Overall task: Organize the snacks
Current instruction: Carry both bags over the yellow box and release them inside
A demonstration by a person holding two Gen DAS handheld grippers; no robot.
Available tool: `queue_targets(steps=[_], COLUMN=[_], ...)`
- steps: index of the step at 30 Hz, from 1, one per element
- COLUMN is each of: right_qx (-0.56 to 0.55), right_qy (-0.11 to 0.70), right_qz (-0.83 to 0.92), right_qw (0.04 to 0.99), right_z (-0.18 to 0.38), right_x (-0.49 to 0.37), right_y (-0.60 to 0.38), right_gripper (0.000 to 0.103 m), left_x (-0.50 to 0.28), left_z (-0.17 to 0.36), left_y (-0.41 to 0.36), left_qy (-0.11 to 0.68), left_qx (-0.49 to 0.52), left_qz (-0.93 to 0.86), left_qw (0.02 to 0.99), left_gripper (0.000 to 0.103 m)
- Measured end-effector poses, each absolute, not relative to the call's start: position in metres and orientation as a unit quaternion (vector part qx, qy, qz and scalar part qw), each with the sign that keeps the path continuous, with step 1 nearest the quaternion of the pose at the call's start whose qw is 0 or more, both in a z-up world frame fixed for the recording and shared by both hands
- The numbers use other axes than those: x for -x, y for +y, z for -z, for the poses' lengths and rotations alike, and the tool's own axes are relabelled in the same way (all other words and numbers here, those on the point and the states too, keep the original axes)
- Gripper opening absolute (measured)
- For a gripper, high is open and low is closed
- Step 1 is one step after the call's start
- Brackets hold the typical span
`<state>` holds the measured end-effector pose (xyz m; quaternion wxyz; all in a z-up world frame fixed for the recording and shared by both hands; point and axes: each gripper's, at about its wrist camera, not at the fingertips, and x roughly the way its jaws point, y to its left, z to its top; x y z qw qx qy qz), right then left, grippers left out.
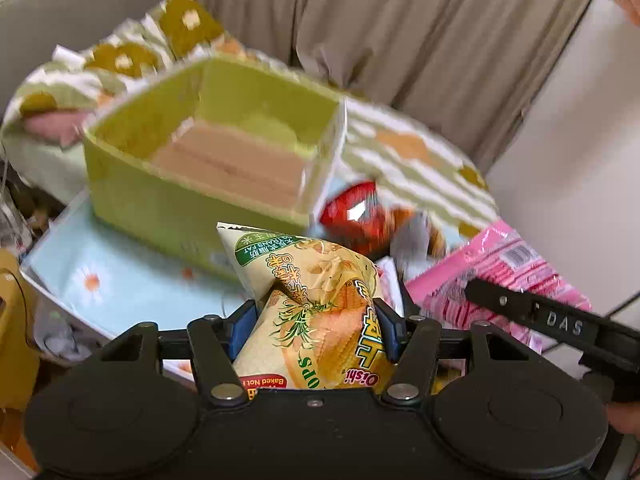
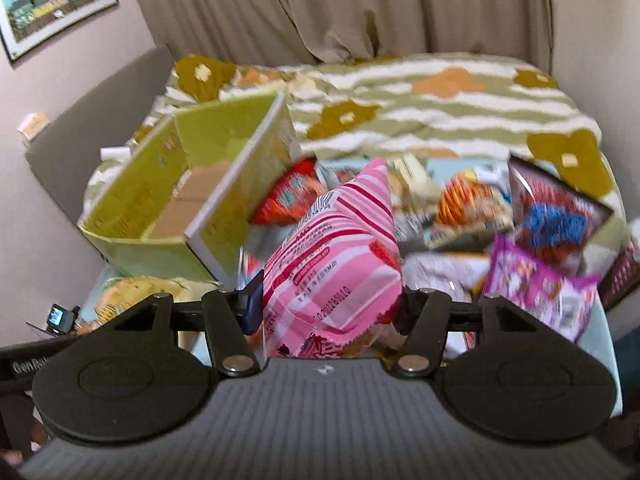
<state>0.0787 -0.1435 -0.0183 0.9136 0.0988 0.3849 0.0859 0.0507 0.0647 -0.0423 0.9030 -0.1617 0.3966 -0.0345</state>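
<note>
L wrist view: left gripper [image 1: 316,328] pinches a yellow corn-snack bag [image 1: 320,312] across its middle, blue pads pressed into both sides, bag standing up between the fingers. Bag is lifted clear of the light-blue daisy cloth [image 1: 120,280] that covers the surface. Green box [image 1: 192,200] sits just ahead, toward the far left corner of the cloth; open top, tan packs [image 1: 236,164] already lying flat on its floor. Grip mid-bag probably keeps it upright for a drop into the box. Red bag [image 1: 356,216] lies beside the box's right wall. Pink striped bag [image 1: 500,272] at right, w/ the other tool's black finger across it. Background blurred.

R wrist view: right gripper [image 2: 332,304] clamps the pink striped bag [image 2: 336,256], fingers closed on its lower part, top corner pointing up and away. Green box [image 2: 136,200] is to the left, open. Loose snack pile [image 2: 500,220] spreads along the right side of the cloth, unsorted. Both bags look headed for the box; task seems early on.
</note>
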Motion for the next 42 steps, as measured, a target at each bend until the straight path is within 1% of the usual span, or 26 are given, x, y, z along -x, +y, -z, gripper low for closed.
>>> queue_targets(steps=[8, 14, 24, 29, 34, 35, 37, 38, 39, 42], right_qx=[-0.089, -0.076, -0.085, -0.081, -0.071, -0.073, -0.080, -0.079, -0.076, -0.061], right_qy=[0.340, 0.322, 0.337, 0.351, 0.368, 0.371, 0.379, 0.381, 0.382, 0.384], right_qz=[-0.125, -0.132, -0.104, -0.077, -0.041, -0.038, -0.032, -0.028, -0.022, -0.010], right_qw=[0.928, 0.934, 0.932, 0.930, 0.926, 0.925, 0.922, 0.921, 0.921, 0.921], right_z=[-0.022, -0.040, -0.040, -0.032, -0.016, -0.013, -0.006, -0.003, 0.000, 0.006], right_x=[-0.107, -0.153, -0.246, -0.283, -0.313, -0.317, -0.326, -0.330, -0.332, -0.334], right_y=[-0.119, -0.082, -0.008, 0.021, 0.039, 0.040, 0.040, 0.041, 0.041, 0.043], right_gripper=[0.074, 0.074, 0.074, 0.074, 0.074, 0.074, 0.074, 0.074, 0.074, 0.074], left_x=[-0.084, -0.135, -0.244, -0.300, -0.339, -0.345, -0.354, -0.355, -0.355, -0.350], left_z=[-0.002, -0.014, -0.005, 0.014, 0.041, 0.046, 0.054, 0.056, 0.057, 0.057], left_y=[0.101, 0.138, 0.185, 0.194, 0.195, 0.194, 0.195, 0.197, 0.199, 0.204], left_qy=[0.339, 0.326, 0.358, 0.383, 0.402, 0.404, 0.410, 0.410, 0.408, 0.408], left_qx=[0.154, 0.139, 0.107, 0.080, 0.059, 0.056, 0.049, 0.049, 0.051, 0.052], left_qz=[0.002, -0.004, 0.031, 0.063, 0.092, 0.097, 0.098, 0.097, 0.098, 0.099], left_qw=[0.928, 0.935, 0.927, 0.918, 0.909, 0.908, 0.906, 0.906, 0.906, 0.906], left_gripper=[0.064, 0.064, 0.065, 0.065, 0.066, 0.068, 0.095, 0.099, 0.100, 0.100])
